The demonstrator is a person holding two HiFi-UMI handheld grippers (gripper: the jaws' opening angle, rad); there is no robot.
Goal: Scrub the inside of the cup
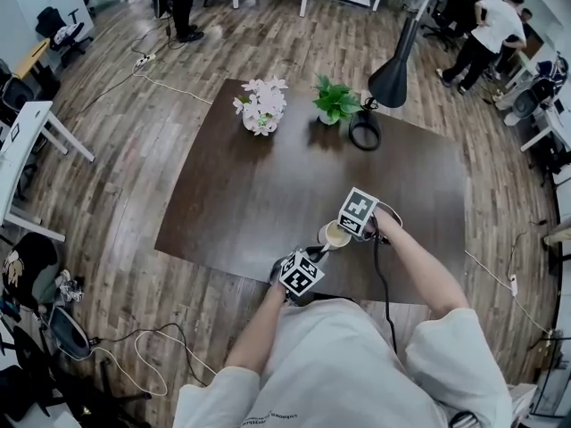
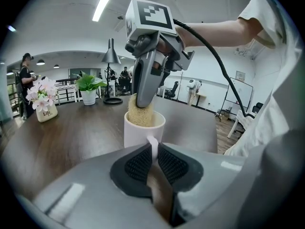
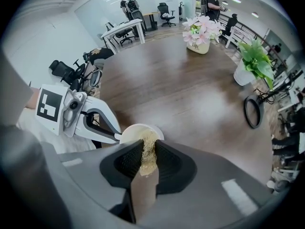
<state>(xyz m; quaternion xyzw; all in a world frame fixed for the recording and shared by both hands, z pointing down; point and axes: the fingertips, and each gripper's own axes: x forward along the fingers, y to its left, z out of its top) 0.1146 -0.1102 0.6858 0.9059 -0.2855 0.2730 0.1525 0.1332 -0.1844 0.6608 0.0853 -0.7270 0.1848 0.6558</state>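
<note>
A white cup [image 1: 335,234] [image 2: 144,129] [image 3: 138,130] stands upright on the dark brown table [image 1: 268,194], near its front edge. My left gripper [image 1: 314,255] [image 2: 152,149] is shut on the cup's handle [image 2: 152,144] from the near side. My right gripper [image 1: 350,230] [image 3: 145,157] comes down from above and is shut on a tan fibrous scrub pad [image 2: 139,112] [image 3: 147,147]. The pad's lower end sits inside the cup's mouth.
At the table's far side stand a pot of pink flowers [image 1: 262,107], a small green plant [image 1: 335,101] and a black desk lamp [image 1: 379,96] with a ring base. A black cable [image 1: 384,275] trails from the right gripper. People [image 1: 486,34] stand far off.
</note>
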